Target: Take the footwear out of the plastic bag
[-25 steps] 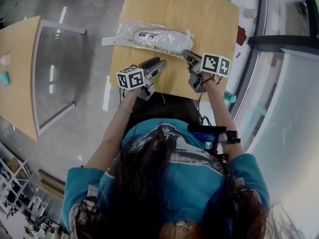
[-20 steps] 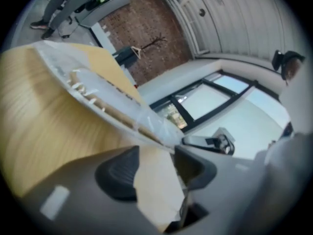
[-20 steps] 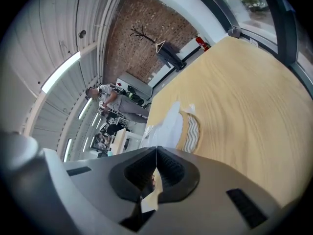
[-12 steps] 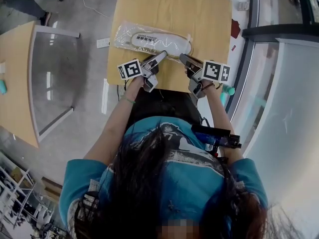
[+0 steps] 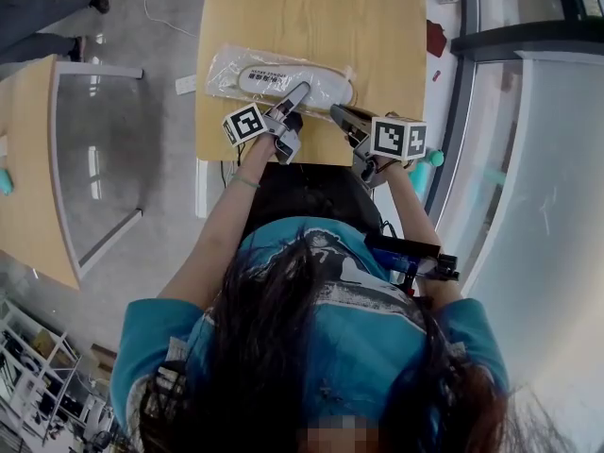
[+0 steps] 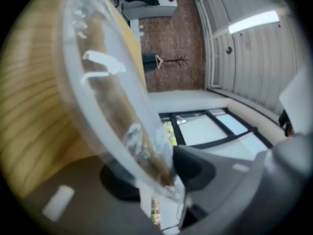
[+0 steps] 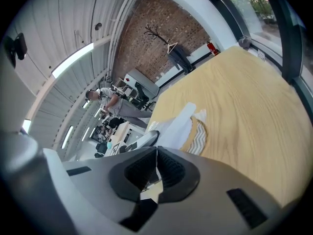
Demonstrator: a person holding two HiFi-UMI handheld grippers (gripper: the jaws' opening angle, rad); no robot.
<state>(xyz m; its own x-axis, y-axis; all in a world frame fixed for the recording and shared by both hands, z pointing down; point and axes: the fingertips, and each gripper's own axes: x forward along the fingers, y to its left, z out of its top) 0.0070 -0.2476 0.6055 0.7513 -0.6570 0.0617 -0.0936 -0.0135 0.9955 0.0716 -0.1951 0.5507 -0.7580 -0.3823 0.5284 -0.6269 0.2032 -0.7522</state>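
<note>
- The plastic bag (image 5: 219, 68) lies flat on the wooden worktop (image 5: 311, 17), just in front of both grippers.
- The footwear (image 5: 283, 79) is inside the bag. It is long and pale, with a label on it.
- The left gripper (image 5: 299, 92) reaches the near long side of the bag, about half way along. Its tips are on the bag.
- In the left gripper view, the clear bag and the brown edge of the footwear go right down between the two jaws.
- The left jaws are partly apart, with the bag and footwear filling the gap. They have just been closing, and the pads seem to press on the bag from both sides.
- The left gripper is turned on its side, so one jaw is on the worktop side of the bag and the other is on the far side.
- The right gripper (image 5: 337, 113) is near the right end of the bag, beside the left gripper and a little closer to the person.
- In the right gripper view, its jaws are tight together. A thin white flap of the bag runs from the footwear up to the jaw tips, and a pale scrap shows between the pads, so it seems to pinch the bag.
- From the right gripper, the zigzag-patterned end of the footwear lies just ahead and a bit to the right.
</note>
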